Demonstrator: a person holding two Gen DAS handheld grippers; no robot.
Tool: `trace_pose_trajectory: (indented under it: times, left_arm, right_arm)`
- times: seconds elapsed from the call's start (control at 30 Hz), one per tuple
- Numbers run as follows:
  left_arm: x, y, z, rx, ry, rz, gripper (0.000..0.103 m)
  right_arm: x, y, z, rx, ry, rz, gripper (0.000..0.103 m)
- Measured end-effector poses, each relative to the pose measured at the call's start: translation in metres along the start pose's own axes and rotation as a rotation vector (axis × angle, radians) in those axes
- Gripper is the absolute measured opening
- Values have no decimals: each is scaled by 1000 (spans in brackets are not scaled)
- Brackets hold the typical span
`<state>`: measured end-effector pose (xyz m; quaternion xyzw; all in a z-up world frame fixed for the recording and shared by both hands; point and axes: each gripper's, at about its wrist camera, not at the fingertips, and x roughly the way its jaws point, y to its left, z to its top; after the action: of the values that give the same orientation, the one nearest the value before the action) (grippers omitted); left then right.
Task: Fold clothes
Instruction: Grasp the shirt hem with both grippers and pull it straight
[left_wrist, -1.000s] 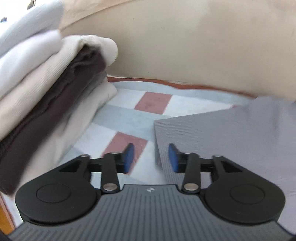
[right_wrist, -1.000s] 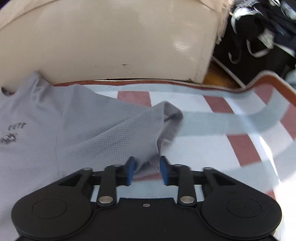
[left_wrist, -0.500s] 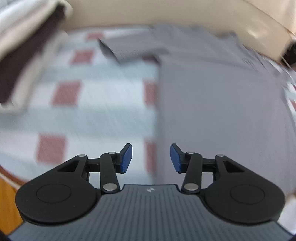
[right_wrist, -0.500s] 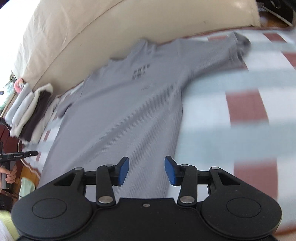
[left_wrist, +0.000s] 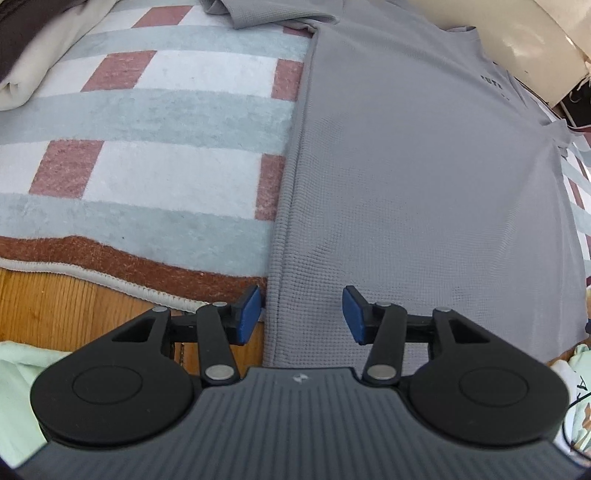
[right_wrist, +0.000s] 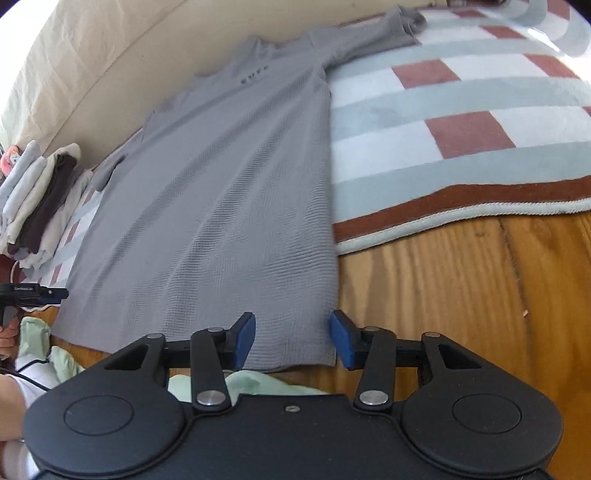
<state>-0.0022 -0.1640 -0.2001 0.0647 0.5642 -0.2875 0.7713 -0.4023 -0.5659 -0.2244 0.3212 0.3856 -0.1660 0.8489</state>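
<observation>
A grey T-shirt (left_wrist: 406, 184) (right_wrist: 221, 192) lies flat, front up, on a checked rug (left_wrist: 147, 110) (right_wrist: 443, 92), its hem reaching onto the wooden floor (right_wrist: 461, 277). My left gripper (left_wrist: 301, 317) hangs over the shirt's lower left corner; its jaws are opening, with the side seam between the blue pads and neither pad pressing. It also shows as the left gripper (right_wrist: 55, 293) at the far left of the right wrist view. My right gripper (right_wrist: 291, 339) is above the lower right corner. Its jaws are closing with the hem between them, and the pads are apart from the cloth.
A stack of folded clothes (right_wrist: 37, 195) (left_wrist: 22, 55) sits on the rug left of the shirt. A cream sofa (right_wrist: 110, 55) backs the rug. Pale green cloth (right_wrist: 251, 384) (left_wrist: 14, 387) lies on the floor by the hem. A person's hand (right_wrist: 7, 332) holds the left gripper.
Both grippers have pulled back from the sleeves near the sofa to the shirt's bottom corners and now tilt down more steeply. The right sleeve it held lies free.
</observation>
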Motion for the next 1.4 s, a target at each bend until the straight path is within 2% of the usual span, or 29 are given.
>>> trace_pose_trajectory:
  times: [0.03,0.13,0.2,0.3,0.37,0.53,0.67,0.8,0.87,0.93,0.97,1.03,1.07,1.2,1.27,1.4]
  left_arm:
    - [-1,-2,-1,3,0,2,48]
    - [-7,-3,-4,-13,26,-11,48]
    - [-13,0,-10,-32,28,-34,49]
    - [-13,1,-22,-46,44,-35,49]
    - [-11,-1,-29,-43,52,-35,51]
    - [-11,-11,-29,-16,74,-45,56]
    - [-8,-20,-30,3,73,-73,67]
    - [-8,-35,-35,87,58,-32,65]
    - [-9,-38,-37,106,40,-23,61]
    - [-10,-41,-38,131,22,0,30]
    - [-9,-42,-38,143,17,16,3]
    - [-17,-44,-37,160,-20,24,4]
    - [-29,-45,-37,157,-63,1,4]
    - [-60,-27,-33,20,-93,-72,4]
    - [-56,-15,-34,-48,-68,-88,4]
    - [-48,-17,-34,-45,-77,-68,4]
  right_arm:
    - [2,6,-2,-30,-7,-4,11]
    - [-21,31,-5,-125,-97,-66,11]
    - [-45,35,-7,-75,-147,-93,10]
    - [-47,36,-18,-78,-113,-182,10]
    - [-32,37,-23,-106,-70,-234,10]
    - [-27,30,-20,-38,-82,-213,10]
    - [-25,25,-23,0,-76,-198,11]
    - [-24,25,-27,25,-77,-188,11]
    - [-23,26,-26,21,-78,-188,11]
    - [-23,25,-25,22,-81,-186,11]
    - [-24,25,-25,23,-81,-185,11]
    - [-25,25,-24,23,-87,-180,11]
    - [-31,26,-23,23,-106,-160,11]
    - [-56,25,-24,26,-187,-23,11]
    - [-53,21,-24,21,-169,-31,11]
    - [-40,14,-20,63,-149,-57,11]
